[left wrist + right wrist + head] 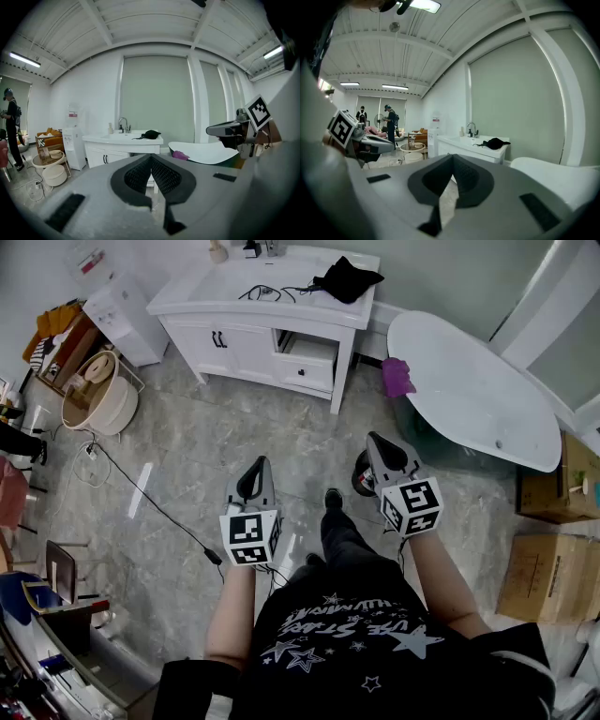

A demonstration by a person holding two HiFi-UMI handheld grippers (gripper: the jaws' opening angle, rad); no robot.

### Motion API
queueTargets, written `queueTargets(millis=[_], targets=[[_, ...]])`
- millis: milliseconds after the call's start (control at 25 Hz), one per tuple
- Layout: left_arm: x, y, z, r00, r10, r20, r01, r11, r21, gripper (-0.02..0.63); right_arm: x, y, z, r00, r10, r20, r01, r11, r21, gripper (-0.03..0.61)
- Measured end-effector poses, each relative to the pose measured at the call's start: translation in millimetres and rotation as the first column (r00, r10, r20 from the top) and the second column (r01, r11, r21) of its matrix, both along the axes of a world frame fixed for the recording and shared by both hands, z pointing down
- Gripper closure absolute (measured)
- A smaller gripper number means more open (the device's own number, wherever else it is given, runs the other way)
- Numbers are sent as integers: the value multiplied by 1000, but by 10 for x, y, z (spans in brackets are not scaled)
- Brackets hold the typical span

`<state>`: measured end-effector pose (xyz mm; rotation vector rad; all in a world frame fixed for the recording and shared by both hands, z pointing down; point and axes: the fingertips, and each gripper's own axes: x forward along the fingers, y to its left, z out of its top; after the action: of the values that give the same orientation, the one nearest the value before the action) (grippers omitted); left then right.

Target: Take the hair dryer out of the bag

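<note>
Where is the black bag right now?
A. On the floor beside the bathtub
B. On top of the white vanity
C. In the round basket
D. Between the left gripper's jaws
B: the black bag lies on the countertop of the white vanity, near its right end in the head view.

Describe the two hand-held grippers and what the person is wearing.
The left hand-held gripper and the right hand-held gripper both have grey, tapering bodies. Each carries a white cube printed with black square markers. The pads are black with a fine grid texture. The person wears a black top with white stars and lettering, and the forearms are uncovered.
</note>
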<state>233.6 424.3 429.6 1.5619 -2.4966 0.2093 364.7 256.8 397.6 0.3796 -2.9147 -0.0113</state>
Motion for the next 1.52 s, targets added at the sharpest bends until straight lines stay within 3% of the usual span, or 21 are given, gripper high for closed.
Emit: queueTargets(millis=[800, 1520], targets=[[-389, -308, 152, 1000, -14, -18, 14, 999, -32, 603, -377, -406, 181, 1000, -25, 2, 25, 997, -72, 574], [-1588, -1852, 259, 1000, -5, -21, 3, 994, -106, 603, -1663, -2223, 325, 1000, -12, -12, 10, 994, -110, 572]])
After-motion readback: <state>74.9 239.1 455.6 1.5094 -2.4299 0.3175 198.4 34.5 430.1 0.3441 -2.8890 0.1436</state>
